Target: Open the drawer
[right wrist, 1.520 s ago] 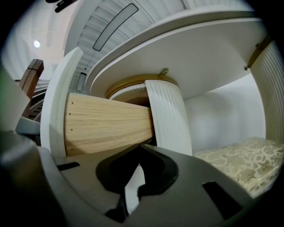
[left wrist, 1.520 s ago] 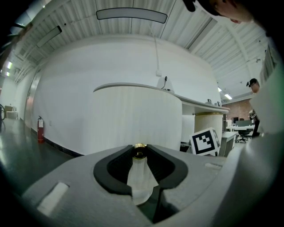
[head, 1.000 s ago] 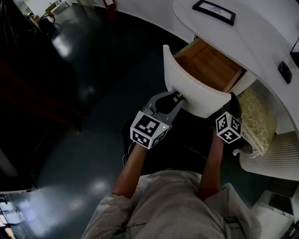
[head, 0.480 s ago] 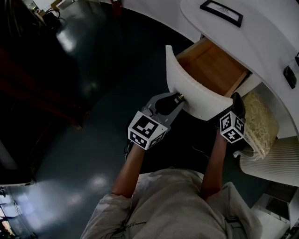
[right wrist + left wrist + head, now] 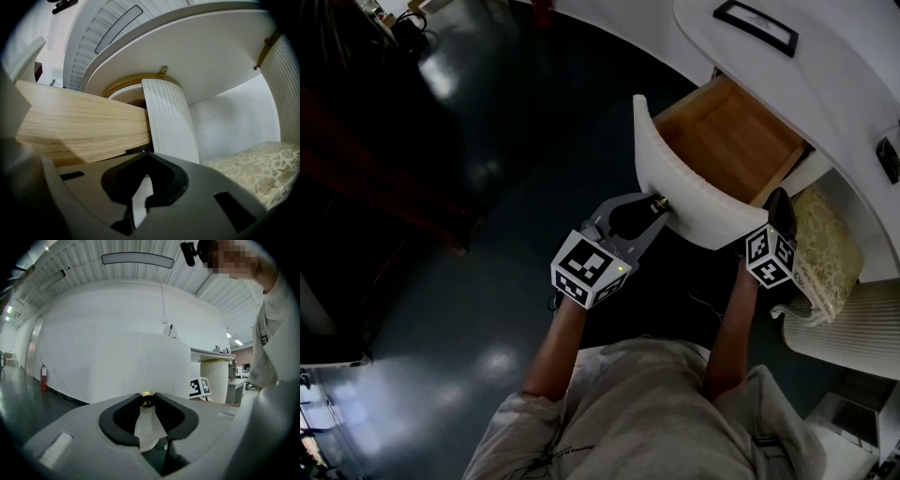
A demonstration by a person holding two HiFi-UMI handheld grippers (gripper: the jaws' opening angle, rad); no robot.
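Note:
The drawer has a curved white front and a bare wooden inside; it stands pulled out from under the white desk. My left gripper is shut on the small brass knob on the drawer front, which fills the left gripper view as a white wall. My right gripper hangs at the drawer's right end, beside its wooden side. Its jaws meet at the tips with nothing between them.
A black picture frame lies on the desk top. Under the desk stand a white ribbed column and a patterned cushion. A white ribbed chair is at the right. Dark glossy floor spreads to the left.
The drawer has slid a little further out from the desk with my left gripper on its knob. The right gripper has kept its place.

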